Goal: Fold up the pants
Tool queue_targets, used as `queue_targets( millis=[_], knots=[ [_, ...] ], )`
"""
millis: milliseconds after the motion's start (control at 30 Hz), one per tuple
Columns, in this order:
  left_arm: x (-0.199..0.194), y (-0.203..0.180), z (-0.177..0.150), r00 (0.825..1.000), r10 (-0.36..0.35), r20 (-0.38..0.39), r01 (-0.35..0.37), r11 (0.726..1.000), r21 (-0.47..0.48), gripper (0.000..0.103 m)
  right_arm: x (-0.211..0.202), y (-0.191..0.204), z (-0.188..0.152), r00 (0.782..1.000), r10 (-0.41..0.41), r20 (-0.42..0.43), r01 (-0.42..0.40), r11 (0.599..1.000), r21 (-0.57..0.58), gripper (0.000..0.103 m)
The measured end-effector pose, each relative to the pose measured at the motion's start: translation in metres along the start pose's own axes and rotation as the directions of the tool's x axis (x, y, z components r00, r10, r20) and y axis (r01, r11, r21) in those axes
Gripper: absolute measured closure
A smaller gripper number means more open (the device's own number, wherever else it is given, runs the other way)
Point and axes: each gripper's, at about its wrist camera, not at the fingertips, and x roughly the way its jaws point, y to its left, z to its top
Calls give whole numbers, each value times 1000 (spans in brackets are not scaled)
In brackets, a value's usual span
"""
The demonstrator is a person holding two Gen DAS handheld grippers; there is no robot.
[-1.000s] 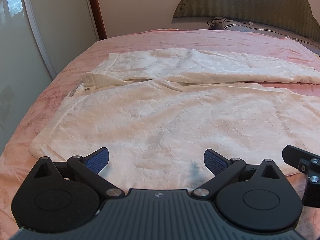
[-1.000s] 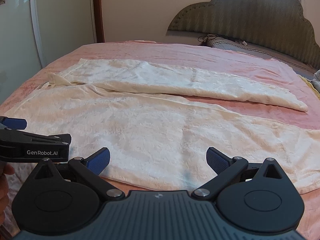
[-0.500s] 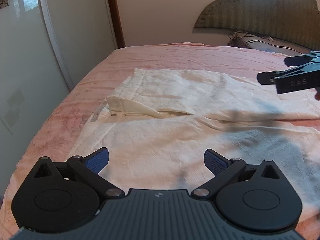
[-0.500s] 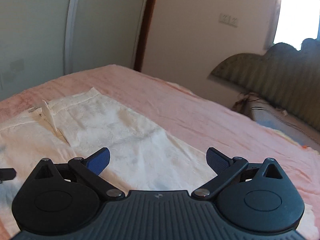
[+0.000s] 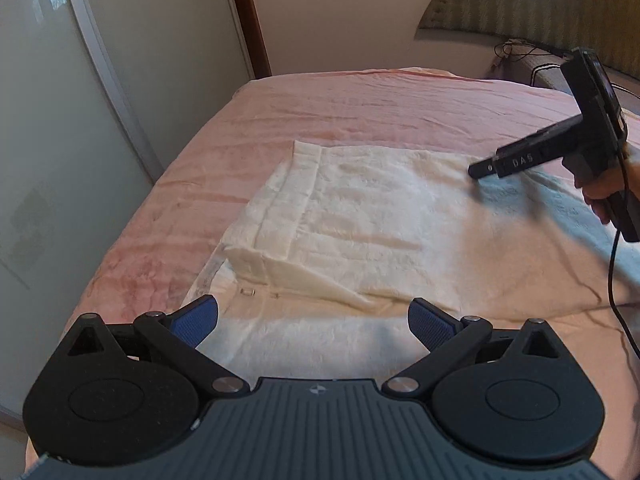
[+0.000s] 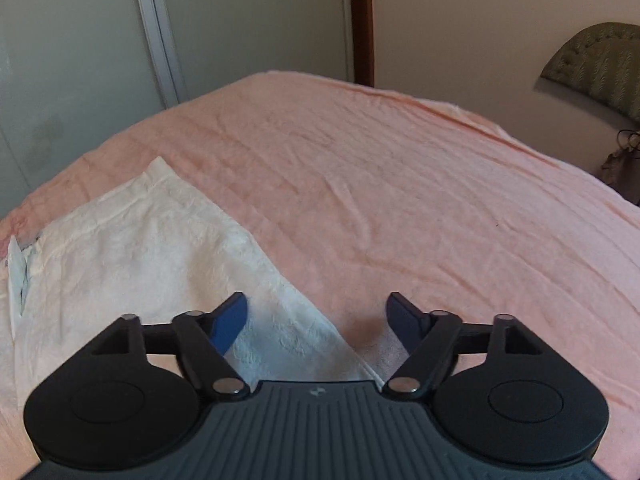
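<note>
Pink bedding fills most of the left wrist view, with pale sliding wardrobe doors along the left side of the frame, a brown wooden post beside them, and a padded green headboard at the upper right. White pants lie spread across the middle of the frame, their waistband end toward the left, one corner of the waist flipped over into a small raised fold near the lower centre. At the bottom, the left gripper hangs over the near part of the white cloth with its blue-padded fingers spread wide and nothing between them. At the right edge the right gripper reaches in over the far part of the pants, held by a hand, a black cable trailing down from it; its jaw state cannot be read from this angle. Turning to the right wrist view, the same pink bedding covers the centre and right of the frame, the wardrobe doors and wooden post stand along the top, and a piece of headboard shows at the right edge. White pants occupy the lower left, their far edge running diagonally down to the bottom centre. Here the right gripper shows its fingers apart, straddling that cloth edge and gripping nothing, the left pad over the fabric and the right one over the bedding.
</note>
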Motion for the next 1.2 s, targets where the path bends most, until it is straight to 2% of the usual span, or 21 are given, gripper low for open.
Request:
queue_targets(
  millis=[67, 100, 133, 200, 267, 333, 400, 467, 500, 600, 667, 700, 767, 800, 833, 867, 967, 1100, 1200],
  knots=[
    [13, -6, 17, 1000, 21, 18, -21, 1000, 8, 0, 6, 0, -1, 999, 39, -11, -40, 999, -24, 49],
    [20, -9, 26, 999, 28, 20, -28, 1000, 15, 0, 5, 0, -2, 997, 71, -3, -71, 997, -26, 70],
    [28, -11, 36, 1000, 25, 14, -26, 1000, 12, 0, 3, -1, -3, 995, 98, 6, -98, 995, -16, 77],
    [45, -13, 55, 1000, -27, 0, 27, 1000, -15, 0, -6, 8, -8, 997, 65, 32, -62, 994, -90, 90],
    [61, -12, 73, 998, -62, -5, 61, 995, -74, 0, -19, 25, -15, 997, 39, 70, -25, 983, -184, 93],
    [78, -12, 93, 995, -98, -5, 97, 989, -115, 2, -36, 49, -24, 993, -3, 121, 39, 954, -296, 93],
    [89, -9, 107, 995, -105, -6, 102, 981, -166, 2, -51, 76, -35, 986, -39, 164, 104, 907, -408, 93],
    [100, -5, 118, 991, -136, -8, 131, 969, -207, 2, -64, 104, -50, 978, -63, 197, 158, 841, -517, 93],
    [105, -1, 121, 989, -147, -24, 137, 961, -241, 2, -67, 114, -56, 976, -71, 207, 176, 817, -549, 93],
    [124, 17, 126, 973, -221, -70, 179, 909, -376, 3, -72, 134, -76, 967, -98, 234, 225, 756, -614, 93],
    [140, 28, 125, 955, -268, -125, 185, 872, -454, 21, -72, 139, -83, 965, -103, 240, 234, 750, -619, 93],
    [146, 33, 123, 943, -298, -146, 194, 852, -487, 26, -73, 140, -86, 965, -104, 241, 235, 753, -614, 93],
    [153, 44, 114, 909, -379, -176, 226, 800, -556, 68, -75, 144, -90, 961, -111, 252, 246, 755, -607, 93],
    [150, 50, 107, 891, -424, -165, 255, 765, -591, 78, -78, 146, -93, 960, -113, 255, 250, 757, -604, 93],
    [143, 56, 100, 884, -442, -151, 266, 741, -617, 88, -80, 149, -95, 959, -117, 259, 255, 755, -604, 93],
    [132, 60, 93, 886, -443, -135, 272, 734, -622, 92, -83, 152, -98, 957, -123, 264, 264, 749, -608, 93],
    [80, 73, 66, 897, -436, -64, 330, 761, -559, 93, -102, 167, -104, 954, -124, 274, 271, 747, -607, 94],
    [10, 94, 10, 892, -453, -15, 392, 788, -475, 93, -153, 195, -123, 959, -55, 278, 207, 807, -554, 94],
    [-25, 107, -40, 893, -449, -28, 394, 809, -436, 93, -184, 227, -149, 968, 8, 249, 130, 838, -531, 94]
  ],
)
